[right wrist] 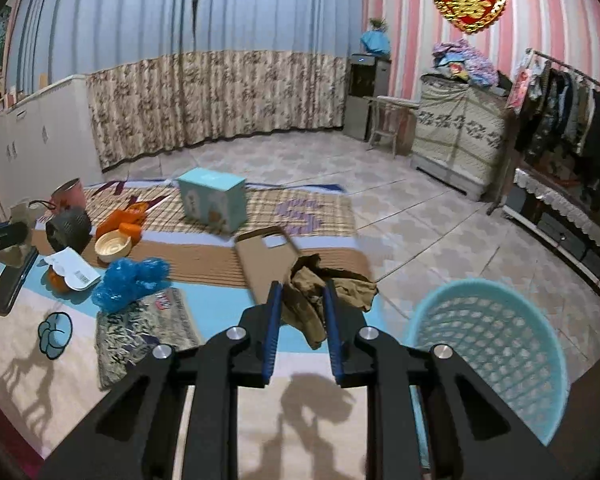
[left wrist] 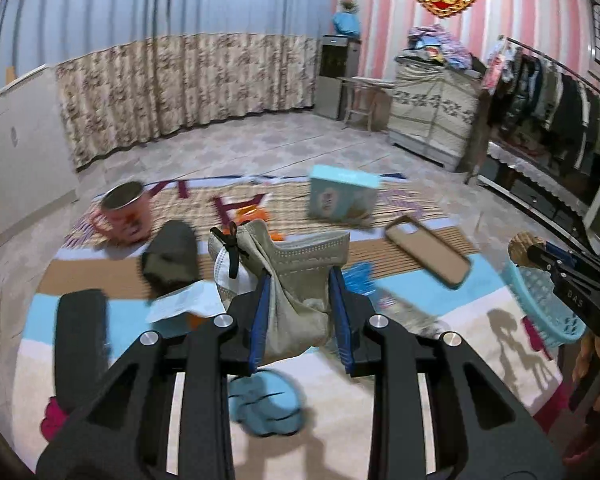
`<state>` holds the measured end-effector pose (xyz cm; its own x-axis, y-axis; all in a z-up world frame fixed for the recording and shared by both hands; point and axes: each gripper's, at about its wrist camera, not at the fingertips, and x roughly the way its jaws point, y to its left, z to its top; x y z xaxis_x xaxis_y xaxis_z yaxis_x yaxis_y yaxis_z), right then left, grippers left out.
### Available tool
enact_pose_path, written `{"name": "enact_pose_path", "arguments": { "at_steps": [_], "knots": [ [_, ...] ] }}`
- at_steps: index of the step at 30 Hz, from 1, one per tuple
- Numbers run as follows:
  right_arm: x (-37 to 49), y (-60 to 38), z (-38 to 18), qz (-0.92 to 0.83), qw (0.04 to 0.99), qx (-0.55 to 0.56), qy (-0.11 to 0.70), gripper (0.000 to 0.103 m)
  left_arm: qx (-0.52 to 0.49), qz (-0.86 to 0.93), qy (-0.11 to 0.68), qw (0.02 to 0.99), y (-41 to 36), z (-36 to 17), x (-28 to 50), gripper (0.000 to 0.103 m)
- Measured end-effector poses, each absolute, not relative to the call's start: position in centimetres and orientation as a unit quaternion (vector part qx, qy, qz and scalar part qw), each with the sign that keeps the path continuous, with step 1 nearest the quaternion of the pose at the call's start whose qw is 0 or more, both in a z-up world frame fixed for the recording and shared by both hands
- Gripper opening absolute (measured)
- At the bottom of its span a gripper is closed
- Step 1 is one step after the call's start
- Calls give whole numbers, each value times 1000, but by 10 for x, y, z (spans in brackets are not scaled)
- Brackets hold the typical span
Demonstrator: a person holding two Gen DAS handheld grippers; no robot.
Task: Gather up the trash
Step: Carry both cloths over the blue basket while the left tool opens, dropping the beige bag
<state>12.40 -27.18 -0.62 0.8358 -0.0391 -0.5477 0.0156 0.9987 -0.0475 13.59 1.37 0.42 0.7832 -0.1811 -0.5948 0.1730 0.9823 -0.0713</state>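
Both grippers share 1 build. The left gripper point(left wrist: 302, 312) has 2 matte black linkage arms per side, 4 round silver pivot screws behind the tips and blue ribbed pads inside. The right gripper point(right wrist: 301, 322) matches it.

basket point(right wrist: 496, 344): light blue lattice | box point(right wrist: 212, 200): teal | mug point(left wrist: 126, 214): pink | curtain point(left wrist: 188, 88): beige floral

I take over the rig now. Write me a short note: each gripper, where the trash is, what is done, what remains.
Left gripper: shut on a beige face mask, lifted.
Right gripper: shut on a brown crumpled wrapper, lifted.
Light-blue basket: to the right, no trash visible inside.
Done: two pieces picked up.
Left: drop both in the basket; then probably the blue crumpled plastic and the paper slip on the mat.
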Motion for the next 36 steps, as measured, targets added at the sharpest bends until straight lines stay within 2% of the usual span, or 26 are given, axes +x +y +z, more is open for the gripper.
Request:
{"name": "enact_pose_path", "arguments": {
  "at_steps": [18,26,36],
  "knots": [
    [69,-418,-1,-137,953,24,268,21,36,-222,289,931,-174,18,133,27],
    [61,-459,-15,-163,948,43,271,21,56,-275,295,913,-255,-4,126,27],
    [64,-488,-30,-175,943,54,278,20,68,-313,310,895,-320,-30,130,27]
  ]
}}
